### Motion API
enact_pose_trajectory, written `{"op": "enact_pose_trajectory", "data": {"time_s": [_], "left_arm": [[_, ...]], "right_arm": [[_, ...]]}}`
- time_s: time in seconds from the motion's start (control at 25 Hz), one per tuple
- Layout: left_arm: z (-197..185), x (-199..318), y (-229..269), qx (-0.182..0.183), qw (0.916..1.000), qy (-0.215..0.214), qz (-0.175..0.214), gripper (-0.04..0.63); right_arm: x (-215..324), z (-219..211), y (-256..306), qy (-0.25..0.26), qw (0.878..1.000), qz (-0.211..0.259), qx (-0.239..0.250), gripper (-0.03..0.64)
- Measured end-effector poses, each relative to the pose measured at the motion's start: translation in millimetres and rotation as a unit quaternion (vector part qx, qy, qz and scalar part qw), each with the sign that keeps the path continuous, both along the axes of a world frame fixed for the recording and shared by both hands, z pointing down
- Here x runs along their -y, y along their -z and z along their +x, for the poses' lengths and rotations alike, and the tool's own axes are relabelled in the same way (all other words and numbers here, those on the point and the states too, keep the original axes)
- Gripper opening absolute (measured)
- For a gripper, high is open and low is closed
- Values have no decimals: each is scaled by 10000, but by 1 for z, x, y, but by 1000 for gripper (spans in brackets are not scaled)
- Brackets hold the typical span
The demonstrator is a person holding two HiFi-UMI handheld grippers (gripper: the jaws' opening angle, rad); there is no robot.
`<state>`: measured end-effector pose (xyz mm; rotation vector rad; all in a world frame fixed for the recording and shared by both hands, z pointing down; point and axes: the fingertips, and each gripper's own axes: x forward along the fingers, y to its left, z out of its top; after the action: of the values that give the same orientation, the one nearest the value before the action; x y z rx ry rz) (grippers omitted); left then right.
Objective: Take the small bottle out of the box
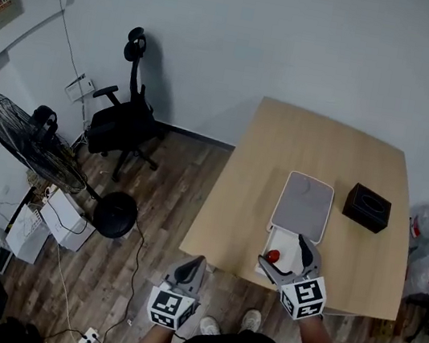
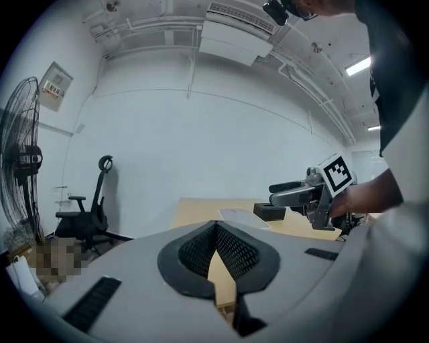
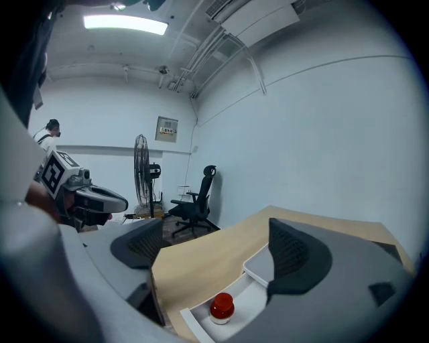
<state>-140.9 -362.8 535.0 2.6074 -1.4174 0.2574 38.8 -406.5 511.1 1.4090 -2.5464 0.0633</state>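
Note:
A small bottle with a red cap point(image 1: 272, 256) point(image 3: 222, 308) stands in an open white box point(image 1: 293, 245) point(image 3: 198, 322) at the near edge of the wooden table point(image 1: 269, 184). The box's grey lid point(image 1: 304, 206) point(image 3: 260, 269) lies just behind it. My right gripper point(image 1: 282, 253) point(image 3: 218, 254) hovers over the box, open, with the bottle below and between its jaws, untouched. Off the table's near left corner, over the floor, my left gripper point(image 1: 192, 265) point(image 2: 216, 228) is shut and holds nothing.
A black tissue box point(image 1: 367, 207) point(image 2: 271, 212) sits on the table to the right of the lid. On the wooden floor to the left are an office chair point(image 1: 125, 123), a standing fan point(image 1: 24, 139), white cartons point(image 1: 59, 222) and cables.

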Motion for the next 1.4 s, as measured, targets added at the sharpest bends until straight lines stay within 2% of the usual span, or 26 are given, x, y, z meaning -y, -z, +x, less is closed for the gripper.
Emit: {"op": "enact_pose_trajectory", "data": {"time_s": [0.08, 0.16, 0.4, 0.56, 0.6, 0.68, 0.76, 1.0, 1.4], "left_arm": [[5, 1, -2, -2, 10000, 21, -19, 14], [8, 1, -5, 9, 10000, 43, -45, 14], [9, -2, -14, 27, 9998, 122, -178, 14], [7, -7, -17, 50, 9995, 202, -234, 14], [7, -8, -19, 52, 9994, 222, -244, 14], [7, -9, -22, 64, 9993, 256, -268, 14], [8, -10, -25, 83, 9991, 285, -307, 14], [4, -8, -25, 98, 9988, 329, -350, 14], [6, -7, -23, 46, 9990, 320, -299, 14]], "right_arm": [[3, 5, -12, -20, 10000, -65, -30, 541], [5, 8, -29, 5, 9997, -220, -95, 570], [7, 11, -88, 133, 9952, -920, -291, 572], [8, 17, -117, 80, 9922, -1178, -407, 571], [10, 20, -123, 52, 9918, -1205, -416, 559], [14, 24, -133, 20, 9912, -1253, -421, 490], [17, 26, -140, 35, 9900, -1334, -452, 466], [22, 22, -148, 67, 9882, -1462, -451, 270], [20, 19, -167, -20, 9838, -1603, -800, 156]]}}
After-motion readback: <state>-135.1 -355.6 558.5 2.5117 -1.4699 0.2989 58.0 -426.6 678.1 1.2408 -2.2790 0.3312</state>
